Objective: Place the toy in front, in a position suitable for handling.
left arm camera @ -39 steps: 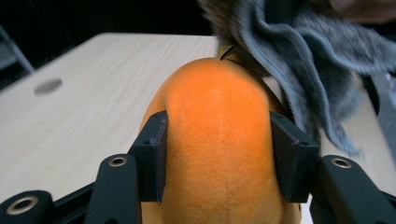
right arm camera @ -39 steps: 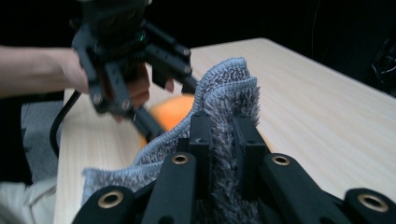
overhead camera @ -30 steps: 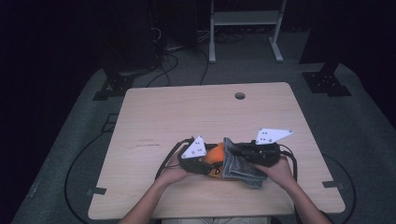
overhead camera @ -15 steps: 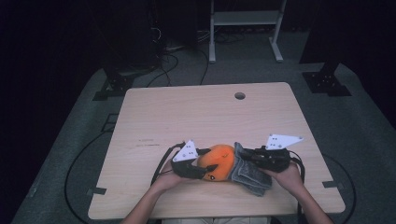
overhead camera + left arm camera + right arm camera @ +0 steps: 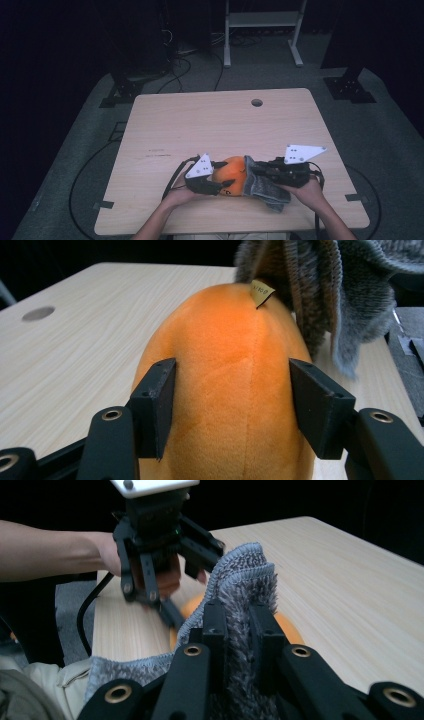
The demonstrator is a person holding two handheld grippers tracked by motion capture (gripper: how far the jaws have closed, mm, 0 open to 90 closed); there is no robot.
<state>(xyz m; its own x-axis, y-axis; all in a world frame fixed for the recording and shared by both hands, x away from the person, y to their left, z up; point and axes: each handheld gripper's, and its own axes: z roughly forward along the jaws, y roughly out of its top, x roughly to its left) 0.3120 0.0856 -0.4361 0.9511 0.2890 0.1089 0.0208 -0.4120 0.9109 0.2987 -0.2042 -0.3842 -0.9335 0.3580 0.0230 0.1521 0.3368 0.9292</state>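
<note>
The left gripper (image 5: 227,405) has just been closing and now clamps the plush (image 5: 225,390) across its rounded end — both pads press into the orange pile. The right gripper (image 5: 239,630) is shut tight on a fold of the cloth (image 5: 240,580). In the high view the plush (image 5: 231,181) lies near the front edge of the table (image 5: 210,125), between the two grippers, with the cloth (image 5: 265,187) draped against its right side.

**Risks**

- Slip at the left grip. The plush is egg-shaped and tapers toward its tip; pads set on a curved, yielding surface can slide forward off it if the right hand pulls hard.
- Snagging. A small paper tag (image 5: 261,291) stands at the seam just beside the cloth and may catch in the loops.
- Cloth pull-out. The right jaws pinch only one ridge of thick pile; a sharp tug could strip it free.
- Drop. Work is close to the front edge — a released item may roll off.

**Materials**

- Plush: short, smooth orange velour, soft filling, a stitched seam running lengthwise.
- Cloth: grey, shaggy looped pile with a knitted border; limp, folds readily.
- Table: pale wood-grain laminate, flat and hard, with a round cable hole (image 5: 257,102).
</note>
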